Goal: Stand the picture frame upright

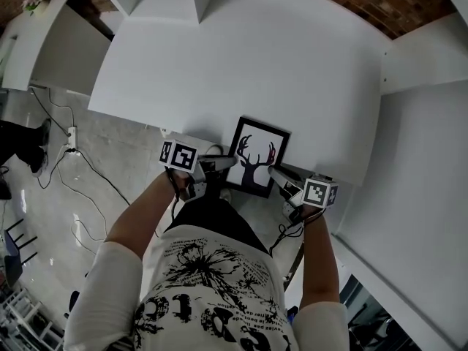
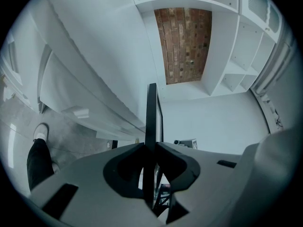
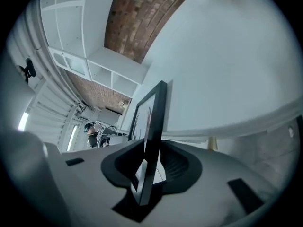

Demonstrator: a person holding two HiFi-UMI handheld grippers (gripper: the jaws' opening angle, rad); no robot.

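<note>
The jaws of the left gripper [image 2: 150, 145] are clamped on one thin side edge of a black rectangular picture frame [image 2: 151, 112], which stands between them like a narrow dark blade. The jaws of the right gripper [image 3: 152, 145] are closed on the opposite side edge, with the picture frame [image 3: 154, 117] leaning slightly between them.

From the head view, the picture frame [image 1: 257, 159] is held between the two grippers at the near edge of a large white surface [image 1: 241, 64]. It shows a dark antlered deer silhouette on a white ground. Its face tips up toward the camera, so it looks leaned back, not yet upright. Whether its lower edge rests on the surface cannot be told; its near corner seems to hang past the edge, above a grey floor [image 1: 95, 189].

Likely risks: each grip is only on a narrow edge, so the frame could pivot or slide out if one hand turns faster than the other. So close to the surface's edge, a slip could drop it to the floor. Released while leaning, it could fall flat.
</note>
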